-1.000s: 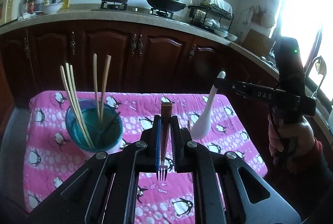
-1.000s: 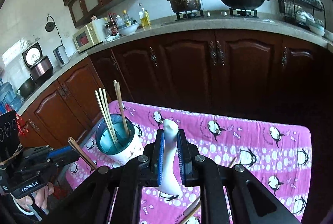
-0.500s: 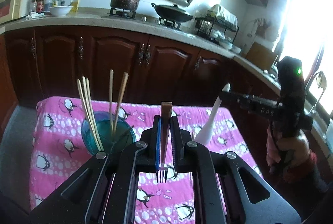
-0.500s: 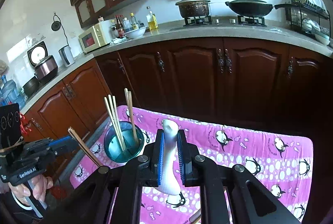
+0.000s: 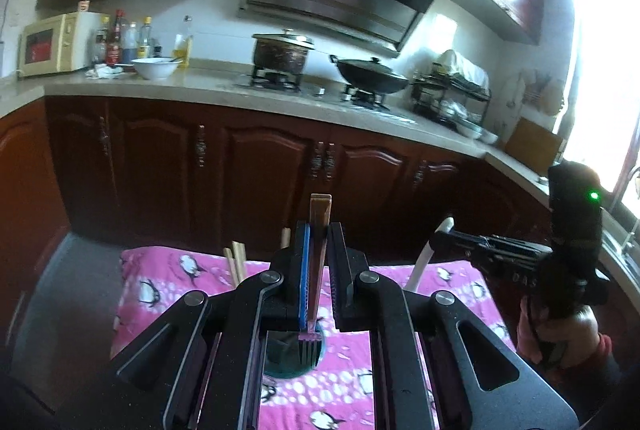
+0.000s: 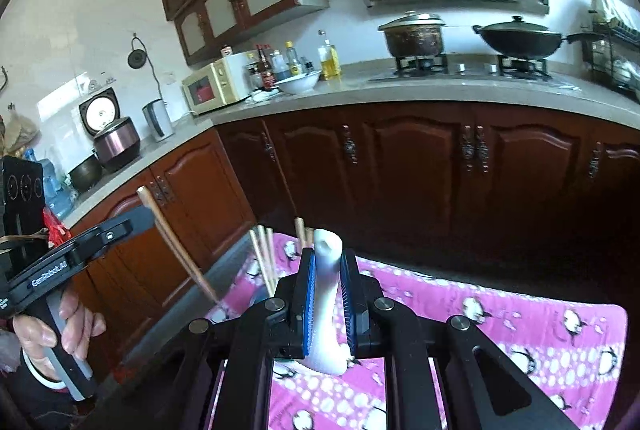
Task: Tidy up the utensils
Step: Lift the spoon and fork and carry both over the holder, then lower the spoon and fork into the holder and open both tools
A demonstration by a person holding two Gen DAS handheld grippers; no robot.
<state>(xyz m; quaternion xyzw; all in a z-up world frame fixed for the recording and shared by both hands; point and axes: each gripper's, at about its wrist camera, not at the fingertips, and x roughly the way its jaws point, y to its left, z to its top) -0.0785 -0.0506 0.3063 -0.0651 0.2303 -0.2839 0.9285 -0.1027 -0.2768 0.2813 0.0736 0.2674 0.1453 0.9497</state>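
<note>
My left gripper (image 5: 319, 230) is shut on a fork (image 5: 317, 270) with a brown wooden handle; its tines hang down over the teal cup (image 5: 288, 358), which is mostly hidden under the gripper. Chopsticks (image 5: 237, 262) stand in the cup. My right gripper (image 6: 327, 258) is shut on a white ceramic spoon (image 6: 326, 294), bowl end down, above the pink penguin cloth (image 6: 500, 314). The right gripper also shows at the right of the left wrist view (image 5: 444, 240), and the left one with the fork at the left of the right wrist view (image 6: 146, 216).
The pink cloth (image 5: 160, 278) covers a small table before dark wooden cabinets (image 5: 260, 170). The counter behind carries a pot (image 5: 282, 52), a wok (image 5: 372, 74), a bowl and a microwave (image 5: 52, 42). Chopsticks (image 6: 264, 258) rise just left of the spoon.
Both grippers have risen and tilted up, so the cabinets and counter fill more of the view. The cup has slid from the left to beneath the left gripper's fork tines.
</note>
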